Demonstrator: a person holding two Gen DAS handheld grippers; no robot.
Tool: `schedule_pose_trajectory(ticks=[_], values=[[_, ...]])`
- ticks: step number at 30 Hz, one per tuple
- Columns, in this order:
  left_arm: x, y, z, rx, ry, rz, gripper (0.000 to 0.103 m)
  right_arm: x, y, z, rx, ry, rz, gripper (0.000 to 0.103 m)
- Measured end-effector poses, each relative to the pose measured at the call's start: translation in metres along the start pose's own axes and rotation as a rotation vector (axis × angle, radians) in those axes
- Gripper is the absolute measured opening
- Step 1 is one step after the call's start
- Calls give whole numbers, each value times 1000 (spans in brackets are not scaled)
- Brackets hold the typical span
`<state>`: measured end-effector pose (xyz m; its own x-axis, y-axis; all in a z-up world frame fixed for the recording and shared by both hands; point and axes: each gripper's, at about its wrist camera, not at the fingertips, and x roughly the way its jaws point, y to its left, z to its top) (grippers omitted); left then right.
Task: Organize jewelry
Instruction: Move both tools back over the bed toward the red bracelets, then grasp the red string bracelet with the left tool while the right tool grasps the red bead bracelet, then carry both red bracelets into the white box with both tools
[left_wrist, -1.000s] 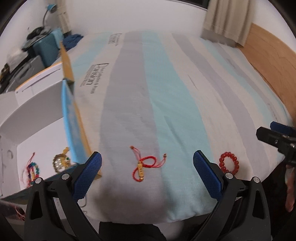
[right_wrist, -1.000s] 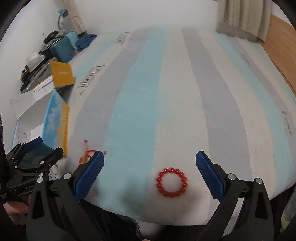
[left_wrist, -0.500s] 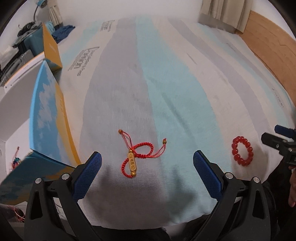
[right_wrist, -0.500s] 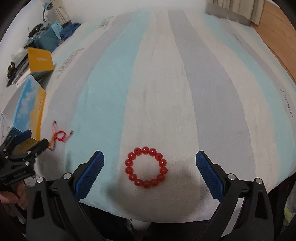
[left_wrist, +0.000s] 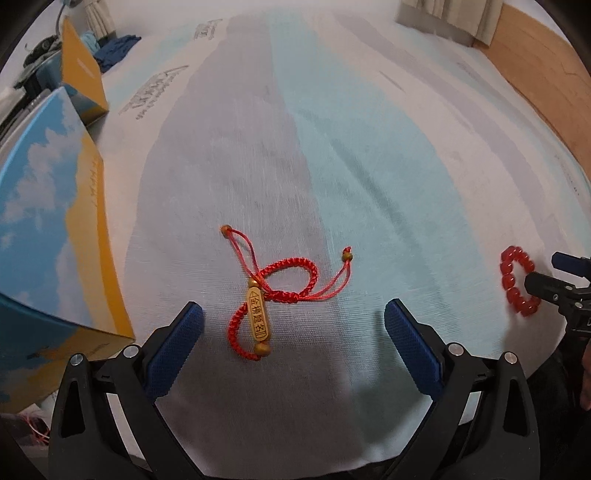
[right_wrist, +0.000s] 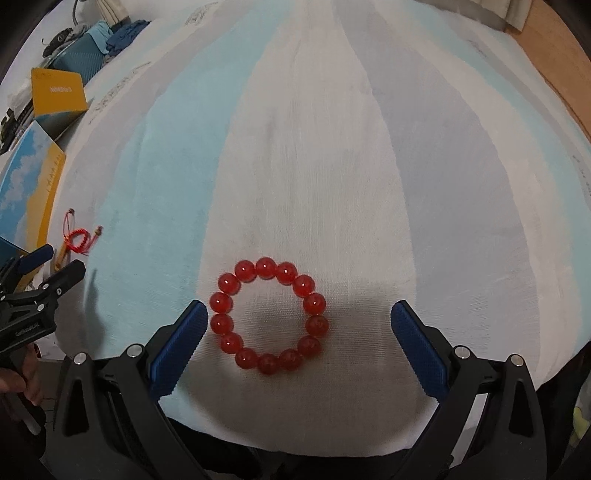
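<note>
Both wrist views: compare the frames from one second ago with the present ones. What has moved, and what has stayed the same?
Both grippers moved down and forward toward the bedsheet. The left gripper has closed in on the red cord bracelet, the right gripper on the red bead bracelet; each now sits between open fingers. Nothing has been grasped. Both bracelets and the blue-and-yellow box lie where they were.

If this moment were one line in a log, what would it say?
left gripper: open, around cord bracelet | right gripper: open, around bead bracelet | both bracelets on striped sheet, ungrasped
</note>
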<state>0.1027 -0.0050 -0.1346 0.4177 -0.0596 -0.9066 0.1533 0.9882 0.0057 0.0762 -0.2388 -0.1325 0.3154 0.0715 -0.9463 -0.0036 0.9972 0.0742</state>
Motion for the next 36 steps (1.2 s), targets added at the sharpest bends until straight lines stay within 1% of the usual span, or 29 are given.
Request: schedule_pose_trajectory(ticks=[3,7,11,13,14,16,17,18,19,23,25,26,27,28,29,31,34,35,36], values=[[7,2,0,-8,10,-1,96,7,-2,-2,5,10,11,94],[13,0,1,9,4,21,96,11,1,-4,2,5,21,93],[18,2,2,-6,-5,36,93,13,2,-6,-3,-3,32,86],[19,2,1,-16,-10,41,88,12,2,-8,-4,-7,34,82],[18,4,1,-29,-13,41,86,11,2,-9,-4,-9,35,79],[17,5,-1,-36,-15,45,77,8,1,-12,0,-11,43,73],[16,7,-2,-39,-14,55,74,8,1,-12,4,-10,51,68],[16,8,-2,-42,-12,62,69,6,0,-13,8,-10,59,64],[14,8,-2,-43,-9,69,64,5,-1,-14,11,-8,63,63],[10,13,-2,-54,-1,71,53,3,2,-15,20,-3,81,48],[8,14,-2,-52,-1,71,43,3,5,-14,14,1,77,42],[7,13,-3,-52,-2,72,41,4,5,-14,11,4,74,37],[6,14,-3,-52,-1,70,36,4,5,-15,11,3,71,34],[5,14,-4,-56,-1,65,27,4,6,-14,15,1,73,32],[3,16,-4,-70,-1,47,22,3,4,-15,21,0,77,28],[2,17,-5,-82,8,30,11,3,8,-12,28,-3,82,26],[-2,17,-6,-86,12,17,7,1,9,-12,32,-8,87,23],[-3,17,-6,-85,15,13,7,-2,9,-11,31,-14,86,16],[-4,18,-7,-89,16,8,7,-4,10,-11,29,-17,86,13]])
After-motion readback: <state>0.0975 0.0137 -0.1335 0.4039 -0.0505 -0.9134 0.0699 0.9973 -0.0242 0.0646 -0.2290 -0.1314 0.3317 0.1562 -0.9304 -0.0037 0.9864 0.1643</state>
